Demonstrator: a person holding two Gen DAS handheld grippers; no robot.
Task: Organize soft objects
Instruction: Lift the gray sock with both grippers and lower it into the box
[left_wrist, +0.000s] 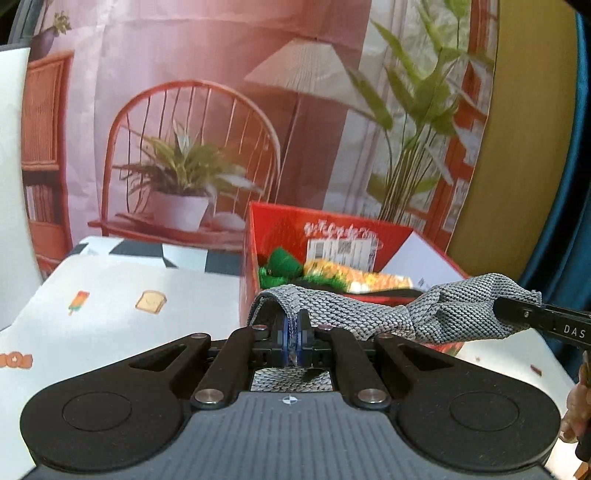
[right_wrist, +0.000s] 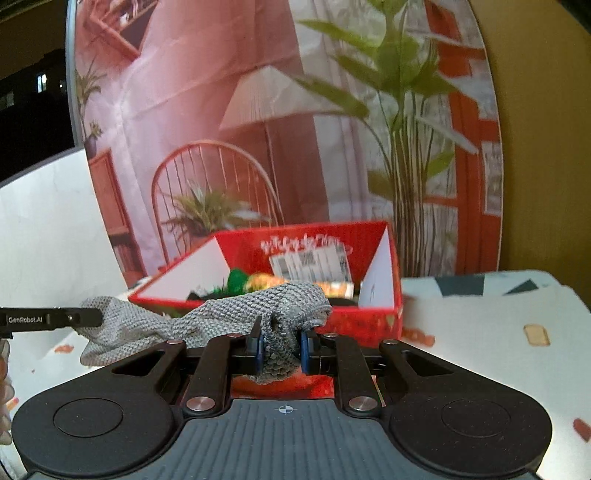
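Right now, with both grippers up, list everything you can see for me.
grey knitted cloth: one, grey, stretched between both grippers in front of the box
red box: one, red outside, white inside, open, on the table
soft items in box: several, green and yellow, blurred
table cover: one, white with small food prints
printed backdrop: one, pink room scene, behind the table
left gripper: shut on one cloth end
right gripper: pinching the other end

Black left tool (left_wrist: 294, 334), blue pads, silver rivets.
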